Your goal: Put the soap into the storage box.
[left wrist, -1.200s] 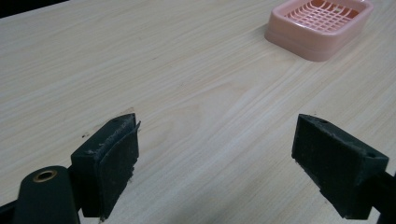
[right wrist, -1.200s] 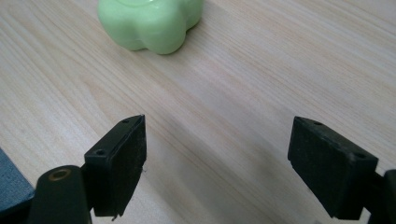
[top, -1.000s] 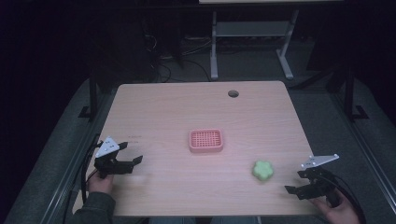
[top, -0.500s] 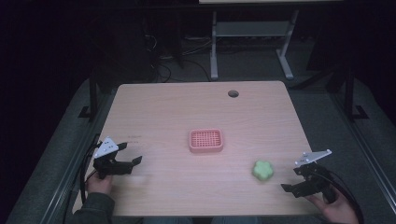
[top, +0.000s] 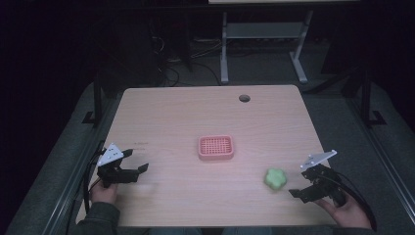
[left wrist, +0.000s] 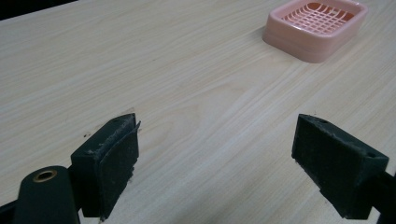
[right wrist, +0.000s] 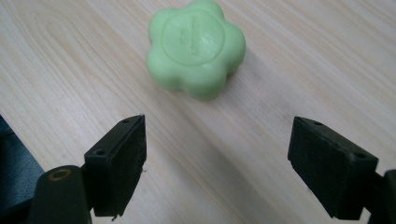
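A green flower-shaped soap (top: 275,179) lies on the wooden table (top: 186,112) toward the front right. My right gripper (top: 297,182) is just to its right, open, with bare wood between the jaws. Its own view has the soap (right wrist: 196,46) a short way ahead of the spread jaws of the right gripper (right wrist: 217,135), apart from both. A pink slotted dish (top: 216,147) sits at the table's middle. My left gripper (top: 136,160) rests open near the front left. In the left gripper view the dish (left wrist: 315,28) lies far ahead on the right, and the left gripper (left wrist: 215,135) holds nothing.
A round cable hole (top: 244,98) sits near the table's far edge. Behind the table stand grey metal frame legs (top: 224,54) on a dark floor with cables. The table's front edge runs close under both hands.
My right gripper has moved left along the front of the table, closer to the green soap. The left gripper has hardly shifted.
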{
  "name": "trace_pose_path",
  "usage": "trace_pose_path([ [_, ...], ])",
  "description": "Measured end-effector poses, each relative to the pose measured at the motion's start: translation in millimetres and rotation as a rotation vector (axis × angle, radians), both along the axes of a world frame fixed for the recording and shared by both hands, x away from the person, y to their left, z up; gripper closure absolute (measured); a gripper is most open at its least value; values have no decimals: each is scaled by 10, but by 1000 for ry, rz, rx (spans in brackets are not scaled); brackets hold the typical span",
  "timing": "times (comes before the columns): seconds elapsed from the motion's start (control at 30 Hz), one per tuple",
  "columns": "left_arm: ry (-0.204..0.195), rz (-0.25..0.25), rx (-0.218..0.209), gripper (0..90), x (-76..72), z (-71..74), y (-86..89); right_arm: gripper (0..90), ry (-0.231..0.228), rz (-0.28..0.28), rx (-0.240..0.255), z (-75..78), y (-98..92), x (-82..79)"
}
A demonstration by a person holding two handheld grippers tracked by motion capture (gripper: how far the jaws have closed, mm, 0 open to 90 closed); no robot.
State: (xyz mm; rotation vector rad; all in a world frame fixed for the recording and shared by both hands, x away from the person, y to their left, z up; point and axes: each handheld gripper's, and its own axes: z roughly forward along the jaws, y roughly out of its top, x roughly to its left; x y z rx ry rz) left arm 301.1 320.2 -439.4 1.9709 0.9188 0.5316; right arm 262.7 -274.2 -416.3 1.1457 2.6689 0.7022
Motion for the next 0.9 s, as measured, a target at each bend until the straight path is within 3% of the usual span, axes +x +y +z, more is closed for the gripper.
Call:
trace_pose_path([
  [0.37,2,-3,-10,144,0,-5,-4,189,8,34,-40,100,206,180],
  [0.9,5,-5,-4,144,2,-1,10,164,46,82,-71,74,448,344],
])
